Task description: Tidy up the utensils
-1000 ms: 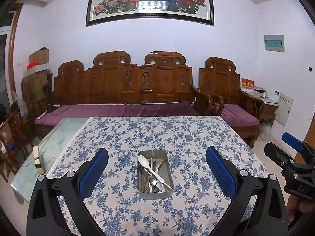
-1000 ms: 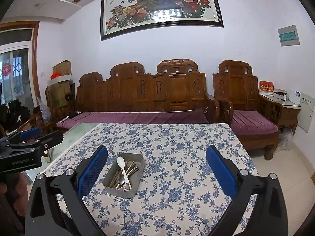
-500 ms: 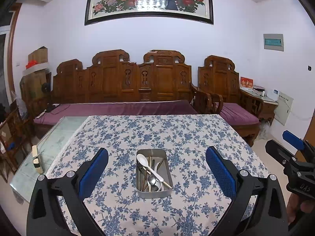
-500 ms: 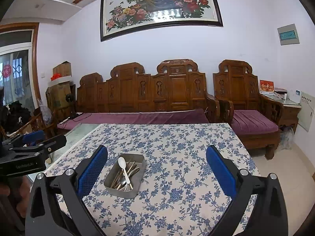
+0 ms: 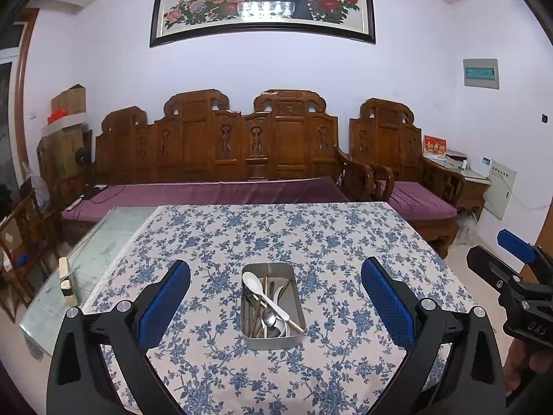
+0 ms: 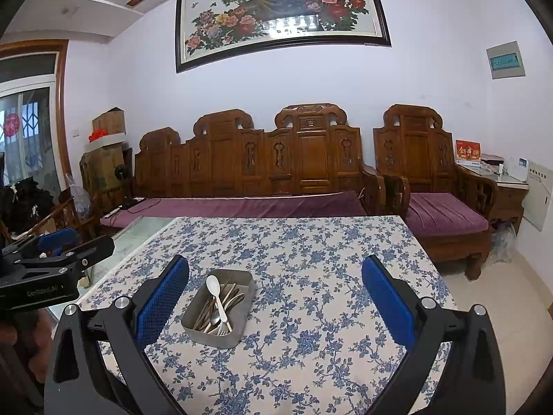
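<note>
A rectangular metal tin [image 5: 271, 339] [image 6: 242, 314] sits on the blue-flowered tablecloth. It holds a white spoon [image 5: 257, 285] [image 6: 214, 287], a metal spoon [image 5: 269, 317], chopsticks and other utensils piled together. My left gripper [image 5: 274, 297] hovers open above the near table edge, the tin centred between its blue pads, nothing held. My right gripper [image 6: 275, 299] is open too and empty, with the tin toward its left finger. Each gripper shows at the edge of the other's view.
The table [image 5: 311, 242] has a bare glass strip on its left [image 5: 93, 259] with a small wooden block [image 5: 65, 282] standing on it. A carved wooden sofa [image 5: 221, 159] stands behind the table, an armchair [image 6: 432, 186] to the right, boxes at left.
Both views have shifted slightly, the tin sitting a little lower and nearer in each. Both grippers stay open and the utensils have not moved.
</note>
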Action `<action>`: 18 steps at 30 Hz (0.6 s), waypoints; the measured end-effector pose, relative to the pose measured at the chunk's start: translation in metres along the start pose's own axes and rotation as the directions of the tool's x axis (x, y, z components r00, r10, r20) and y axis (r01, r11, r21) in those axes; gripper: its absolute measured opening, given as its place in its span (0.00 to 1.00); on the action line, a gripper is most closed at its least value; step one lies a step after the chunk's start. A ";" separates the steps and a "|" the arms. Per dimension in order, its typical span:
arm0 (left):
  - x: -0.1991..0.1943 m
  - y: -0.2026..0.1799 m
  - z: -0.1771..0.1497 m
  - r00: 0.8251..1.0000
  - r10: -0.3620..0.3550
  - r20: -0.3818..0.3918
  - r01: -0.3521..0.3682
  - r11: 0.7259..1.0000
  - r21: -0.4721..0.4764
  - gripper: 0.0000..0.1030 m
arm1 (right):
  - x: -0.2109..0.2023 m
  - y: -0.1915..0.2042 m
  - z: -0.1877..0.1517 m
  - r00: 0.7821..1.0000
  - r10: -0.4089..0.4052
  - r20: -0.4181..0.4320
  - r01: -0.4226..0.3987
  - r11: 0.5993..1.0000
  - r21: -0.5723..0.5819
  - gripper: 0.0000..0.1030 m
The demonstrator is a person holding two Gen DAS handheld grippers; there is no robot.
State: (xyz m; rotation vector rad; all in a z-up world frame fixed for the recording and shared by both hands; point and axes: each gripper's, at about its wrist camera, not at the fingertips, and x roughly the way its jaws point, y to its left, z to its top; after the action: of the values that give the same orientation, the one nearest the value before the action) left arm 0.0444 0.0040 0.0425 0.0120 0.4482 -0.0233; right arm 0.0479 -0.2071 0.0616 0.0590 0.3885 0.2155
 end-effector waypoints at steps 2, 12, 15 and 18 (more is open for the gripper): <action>0.000 0.000 0.000 1.000 0.001 0.000 -0.001 1.000 0.000 0.93 | 0.000 0.000 0.000 1.000 0.001 -0.001 -0.001 1.000 0.001 0.98; -0.002 0.000 -0.001 1.000 0.000 0.006 0.000 1.000 -0.002 0.93 | 0.001 -0.002 -0.001 1.000 0.003 -0.003 -0.003 1.000 0.001 0.98; -0.002 0.000 0.000 1.000 -0.002 0.006 0.002 1.000 -0.001 0.93 | 0.001 -0.002 -0.001 1.000 0.005 -0.003 -0.005 1.000 0.001 0.98; -0.002 0.000 0.000 1.000 -0.002 0.006 0.002 1.000 0.000 0.93 | 0.002 -0.001 -0.002 1.000 0.005 -0.003 -0.005 1.000 0.000 0.98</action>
State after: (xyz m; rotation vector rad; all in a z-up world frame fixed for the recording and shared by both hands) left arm 0.0423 0.0042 0.0433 0.0114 0.4425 -0.0256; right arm 0.0491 -0.2079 0.0594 0.0600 0.3914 0.2205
